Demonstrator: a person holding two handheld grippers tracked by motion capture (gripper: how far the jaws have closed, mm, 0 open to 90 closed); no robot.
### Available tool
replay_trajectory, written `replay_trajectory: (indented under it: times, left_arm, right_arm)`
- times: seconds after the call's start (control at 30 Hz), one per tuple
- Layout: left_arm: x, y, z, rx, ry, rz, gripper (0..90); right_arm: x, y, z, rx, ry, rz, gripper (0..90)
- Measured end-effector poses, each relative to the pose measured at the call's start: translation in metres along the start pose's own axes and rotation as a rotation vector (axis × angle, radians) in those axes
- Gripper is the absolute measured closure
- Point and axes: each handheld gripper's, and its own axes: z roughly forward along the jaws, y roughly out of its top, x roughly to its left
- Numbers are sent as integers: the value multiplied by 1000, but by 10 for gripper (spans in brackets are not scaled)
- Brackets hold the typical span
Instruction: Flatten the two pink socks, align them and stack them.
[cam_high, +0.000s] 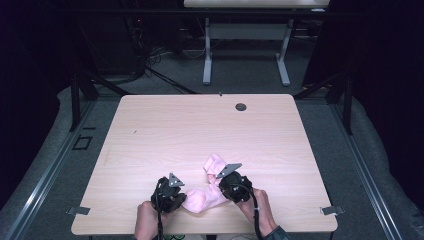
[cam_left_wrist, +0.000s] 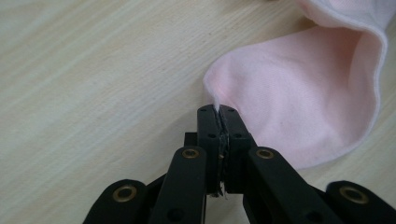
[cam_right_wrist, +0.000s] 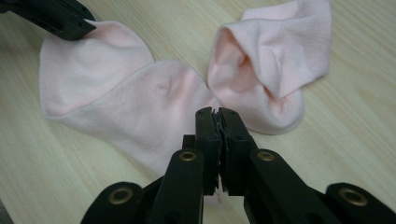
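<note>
- A soft pale pink knitted sock lies crumpled on the near part of the light wood-grain table, between the person's two hands and close to the table's front edge.
- The left gripper sits at the sock's left end; in the left gripper view its two black jaws are pressed together with a thin edge of the pink fabric pinched at their tips (a wisp of cloth pokes out just above them).
- From that view the sock spreads away to the right of the jaws, lying flat on the wood with a curved pale hem along its far side.
- The right gripper rests at the sock's other side, just beside the bunched upper part; in the right gripper view its jaws are likewise closed tight, nipping the fabric at the narrow waist where the sock's two halves meet.
- In that same view one half lies flat to the left, where the other gripper clamps its far corner, and the other half is folded and puffed up to the right.
- The person's left hand and right hand come in from the bottom edge of the high view, each wrapped round its gripper.
- A small dark round grommet sits in the tabletop near its far edge, well apart from the sock.
</note>
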Motion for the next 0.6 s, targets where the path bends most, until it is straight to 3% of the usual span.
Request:
replay_trajectory:
  times: [0.03, 0.17, 0.37, 0.47, 0.5, 0.6]
  left_arm:
    - [-2, -1, 1, -10, -24, -36, 881]
    - [-5, -2, 3, -23, -47, -62, 846]
    - [-17, -1, 5, -31, -31, -49, 796]
    - [-21, -1, 4, -29, -25, -42, 715]
    - [-21, -1, 4, -29, -25, -42, 705]
    - [-22, -1, 2, -25, -25, -32, 648]
  right_arm:
    - [-3, -2, -3, 3, -26, -13, 870]
    - [-13, -11, -13, -5, -38, -11, 868]
    - [-22, -32, -25, 34, -38, 0, 856]
    - [-26, -54, -34, 77, -35, 46, 777]
    - [-26, -54, -34, 77, -35, 46, 777]
    - [-34, -65, -47, 28, -5, 136, 668]
